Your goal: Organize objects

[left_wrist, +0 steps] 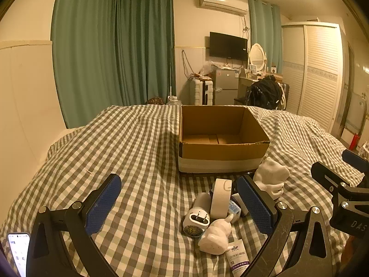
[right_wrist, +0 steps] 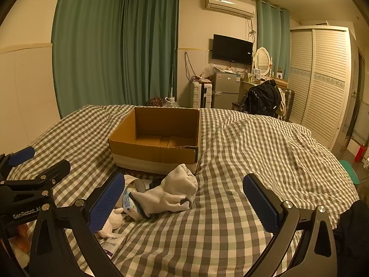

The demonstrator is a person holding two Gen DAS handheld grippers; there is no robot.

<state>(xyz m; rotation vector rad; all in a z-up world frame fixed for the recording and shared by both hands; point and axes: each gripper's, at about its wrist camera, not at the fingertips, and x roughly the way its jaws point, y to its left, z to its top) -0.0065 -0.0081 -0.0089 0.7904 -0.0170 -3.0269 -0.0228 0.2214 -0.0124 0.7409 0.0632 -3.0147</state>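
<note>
A heap of small things is seen on a checked bedspread [left_wrist: 138, 152], just short of an open, empty cardboard box [left_wrist: 221, 138]. The left gripper [left_wrist: 182, 205] is held with its fingers spread wide and nothing in them; the heap lies between them, toward the right-hand one: a tape roll [left_wrist: 220, 198] standing on edge, a charger [left_wrist: 198, 217] with prongs facing the camera, a white figurine [left_wrist: 216, 235] and a sachet [left_wrist: 237, 258]. The right gripper [right_wrist: 184, 205], likewise wide open and empty, is pointed at a white sock [right_wrist: 173, 191], whose long axis runs across the gap (nearer the left finger). The sock is judged the right hand's nearer pick, the heap the left's. The box is set straight ahead. Beyond: green curtains [right_wrist: 115, 46], a wall television [right_wrist: 231, 48], a louvred wardrobe [right_wrist: 322, 78].
</note>
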